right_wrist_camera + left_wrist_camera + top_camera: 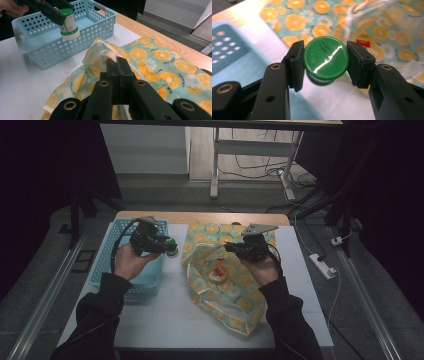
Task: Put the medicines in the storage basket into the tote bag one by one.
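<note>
I have a small bottle (68, 25) with a green cap (326, 58) pinched by the cap between the pads of my left gripper (325, 62), jaws about halfway in, held in the air over the near edge of the blue basket (82, 37), just beside the bag. My right gripper (117, 67) has its jaws fully together on the rim of the orange-print bag (160, 65), lifting that edge. A round red-and-white item (219, 272) lies inside the bag on the white table (170, 315).
</note>
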The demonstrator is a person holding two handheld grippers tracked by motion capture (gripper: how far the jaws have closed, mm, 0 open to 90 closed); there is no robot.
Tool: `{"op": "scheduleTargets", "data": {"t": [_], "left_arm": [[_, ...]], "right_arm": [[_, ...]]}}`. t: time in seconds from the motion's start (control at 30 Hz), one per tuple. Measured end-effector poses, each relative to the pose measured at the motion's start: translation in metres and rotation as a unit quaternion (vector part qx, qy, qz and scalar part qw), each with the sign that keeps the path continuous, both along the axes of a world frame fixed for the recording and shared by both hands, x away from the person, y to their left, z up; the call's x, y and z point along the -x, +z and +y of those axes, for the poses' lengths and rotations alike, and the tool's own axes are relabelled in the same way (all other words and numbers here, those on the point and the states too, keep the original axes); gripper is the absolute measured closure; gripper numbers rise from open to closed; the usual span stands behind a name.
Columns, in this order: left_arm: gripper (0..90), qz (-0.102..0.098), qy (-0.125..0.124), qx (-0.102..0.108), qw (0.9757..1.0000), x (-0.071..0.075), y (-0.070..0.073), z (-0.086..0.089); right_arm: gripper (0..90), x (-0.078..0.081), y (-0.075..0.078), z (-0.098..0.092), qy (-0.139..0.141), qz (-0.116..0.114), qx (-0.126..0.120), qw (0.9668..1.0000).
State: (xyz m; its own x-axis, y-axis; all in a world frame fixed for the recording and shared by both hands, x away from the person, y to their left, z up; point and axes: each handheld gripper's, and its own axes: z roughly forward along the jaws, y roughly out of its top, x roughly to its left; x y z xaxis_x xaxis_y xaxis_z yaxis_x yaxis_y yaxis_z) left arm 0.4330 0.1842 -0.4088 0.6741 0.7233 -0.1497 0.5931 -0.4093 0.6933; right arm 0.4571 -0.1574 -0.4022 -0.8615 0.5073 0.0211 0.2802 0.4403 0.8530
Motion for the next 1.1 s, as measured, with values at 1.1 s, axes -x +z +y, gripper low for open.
{"op": "scheduleTargets", "data": {"t": [1.1], "left_arm": [[51.6,0.003,-0.118,-0.015,0.9929,-0.005,-0.024,-0.115]], "right_arm": [[90.0,0.001,0.0,0.001,0.0,-0.001,-0.001,1.0]]}}
